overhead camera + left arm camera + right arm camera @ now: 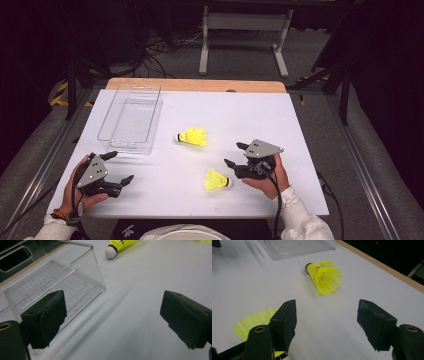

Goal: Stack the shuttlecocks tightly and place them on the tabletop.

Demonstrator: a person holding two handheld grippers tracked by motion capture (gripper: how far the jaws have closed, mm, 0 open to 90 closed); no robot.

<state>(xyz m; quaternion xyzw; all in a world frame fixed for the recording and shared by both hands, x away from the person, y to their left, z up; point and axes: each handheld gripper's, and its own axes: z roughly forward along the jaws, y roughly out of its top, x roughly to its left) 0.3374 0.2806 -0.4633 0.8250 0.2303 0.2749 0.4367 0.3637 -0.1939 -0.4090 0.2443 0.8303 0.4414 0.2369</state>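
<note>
The right gripper (238,155) is hanging low over the white table (300,195) with its jaws standing wide apart and nothing between them. The nearer yellow shuttlecock (217,180) is lying on its side just outside the gripper's lower jaw, its net skirt (254,320) peeking out beside that finger (285,322) in the right gripper view. The farther shuttlecock (323,275) is lying straight ahead of the gap, cork end pointing toward the clear plastic bin (131,117) beyond it.

The risk I am seeing: if the gripper is going for the farther one, a jaw could be brushing the near skirt and rolling that shuttlecock off; and closing hard on the soft skirt rather than near the cork could be crushing it or letting it squirt free.

The right hand is gripping the tool from behind, wrist resting near the table's front edge, jaws pointing leftward and away. The left gripper (121,167) is sitting idle near the front left, its fingers (47,317) also spread and empty, aimed at the bin's near corner (98,287).
</note>
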